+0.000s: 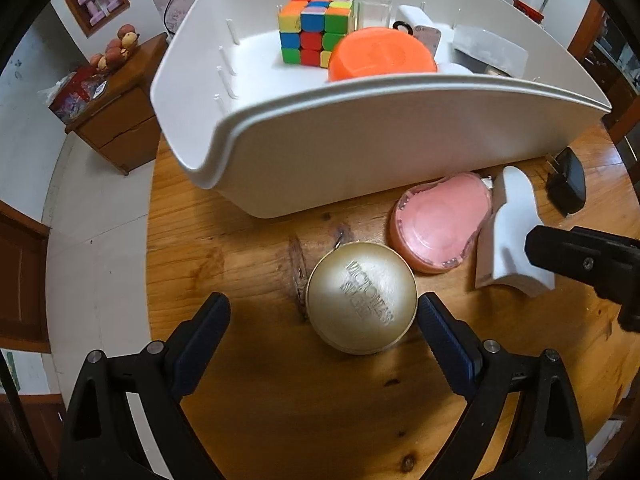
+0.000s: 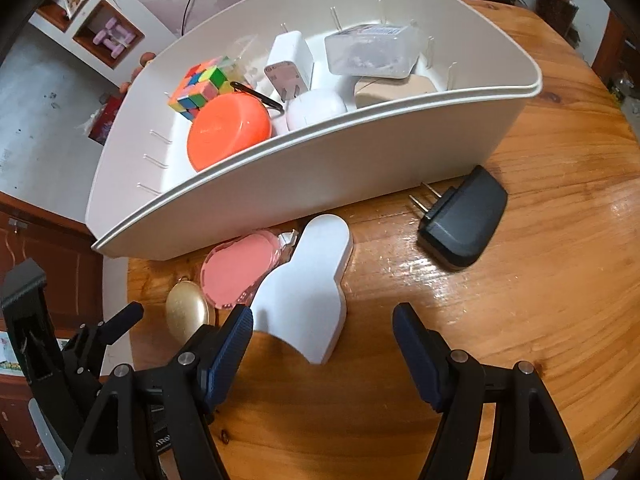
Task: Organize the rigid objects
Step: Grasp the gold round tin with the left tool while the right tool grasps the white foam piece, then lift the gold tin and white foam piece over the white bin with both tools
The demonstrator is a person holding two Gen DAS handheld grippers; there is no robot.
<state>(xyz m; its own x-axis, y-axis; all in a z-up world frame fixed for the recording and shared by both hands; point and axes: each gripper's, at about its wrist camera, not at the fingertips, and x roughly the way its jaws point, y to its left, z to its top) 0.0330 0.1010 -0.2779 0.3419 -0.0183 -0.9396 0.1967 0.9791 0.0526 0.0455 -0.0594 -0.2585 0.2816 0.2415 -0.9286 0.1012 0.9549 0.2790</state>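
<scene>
Four loose things lay on the wooden table (image 1: 248, 248) below the white bin (image 1: 360, 136): a round gold case (image 1: 360, 296), a pink round case (image 1: 440, 220), a white shaped block (image 2: 308, 288) and a black plug adapter (image 2: 460, 220). Low in the left wrist view, the left gripper (image 1: 324, 320) had its jaws released, standing on both sides of the gold case, the right one just beside it. Low in the right wrist view, the right gripper (image 2: 322, 332) was released too, above the lower end of the white block. Inside the bin stood a colour cube (image 1: 316, 30) and an orange bowl (image 1: 380, 54).
</scene>
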